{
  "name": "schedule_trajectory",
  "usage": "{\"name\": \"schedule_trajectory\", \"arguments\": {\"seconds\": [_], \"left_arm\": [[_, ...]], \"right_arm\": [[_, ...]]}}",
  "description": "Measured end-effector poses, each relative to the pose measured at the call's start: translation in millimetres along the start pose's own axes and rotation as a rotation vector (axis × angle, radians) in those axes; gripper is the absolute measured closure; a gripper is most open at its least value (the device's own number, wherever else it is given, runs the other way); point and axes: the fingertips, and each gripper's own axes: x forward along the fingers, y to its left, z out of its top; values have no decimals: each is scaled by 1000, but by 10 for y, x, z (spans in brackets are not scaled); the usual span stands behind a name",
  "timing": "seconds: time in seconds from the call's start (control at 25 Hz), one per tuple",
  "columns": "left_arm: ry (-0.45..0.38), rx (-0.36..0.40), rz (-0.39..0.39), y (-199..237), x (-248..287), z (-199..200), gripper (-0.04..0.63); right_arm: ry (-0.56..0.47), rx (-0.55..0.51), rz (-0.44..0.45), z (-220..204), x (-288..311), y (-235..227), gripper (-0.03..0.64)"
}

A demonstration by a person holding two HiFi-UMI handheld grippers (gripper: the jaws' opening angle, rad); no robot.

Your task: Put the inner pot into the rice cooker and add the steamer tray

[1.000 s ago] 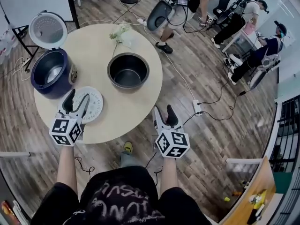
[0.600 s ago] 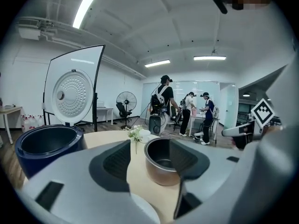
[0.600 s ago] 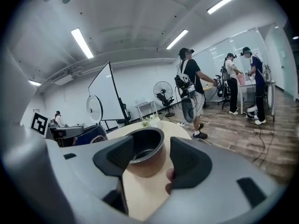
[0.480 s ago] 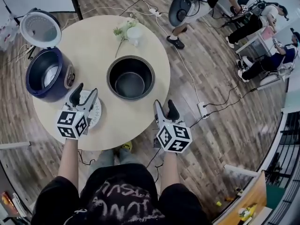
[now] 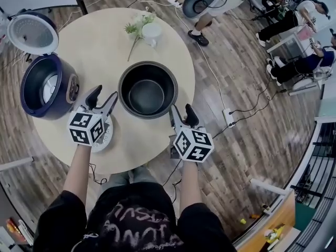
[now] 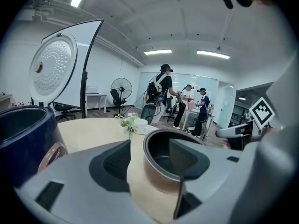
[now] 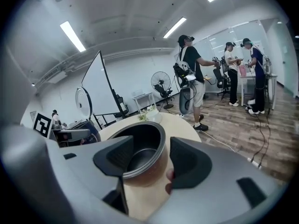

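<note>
Dark metal inner pot [image 5: 147, 90] is seen standing upright near the middle of the round beige table [image 5: 100, 51], outside the navy rice cooker [image 5: 46, 85]. The cooker is placed at the table's left edge with its lid [image 5: 32, 33] raised. The left claw [image 5: 104, 94] is held spread wide just beside the pot's left rim, with nothing pinched; contact with the rim cannot be told. The right claw [image 5: 181, 111] is likewise spread and empty, held near the pot's near-right rim. In both gripper views the pot is framed in the gap between the jaws. The white steamer tray [image 5: 105, 135] is seen flat on the table, partly covered by the left claw's marker cube. A white cup [image 5: 151, 31] with flowers is set at the far edge.
</note>
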Motion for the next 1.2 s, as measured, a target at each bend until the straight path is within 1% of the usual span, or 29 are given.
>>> {"name": "schedule_trajectory", "arguments": {"seconds": [0.2,0.56,0.68,0.8,0.92,1.04,1.08,1.2], "left_arm": [[56,-19,-14,77,336,-128,337],[157,-48,-33,83,775,-437,338],[172,-69,-46,88,850,-490,354],[173,-100,-55,85,889,-499,360],[182,-112,-69,45,924,-507,393],[198,-105,-73,-1,940,-512,456],[202,-109,-67,-4,939,-513,464],[200,-157,-49,5,930,-513,477]], "right_arm": [[56,36,-8,-117,325,-74,370],[144,39,-41,-335,673,-210,376],[146,40,-56,-345,759,-251,402],[156,52,-51,-358,814,-246,430],[170,55,-38,-367,839,-216,457],[162,54,-37,-365,850,-190,497],[156,59,-38,-363,849,-188,500],[144,82,-37,-354,839,-193,511]]}}
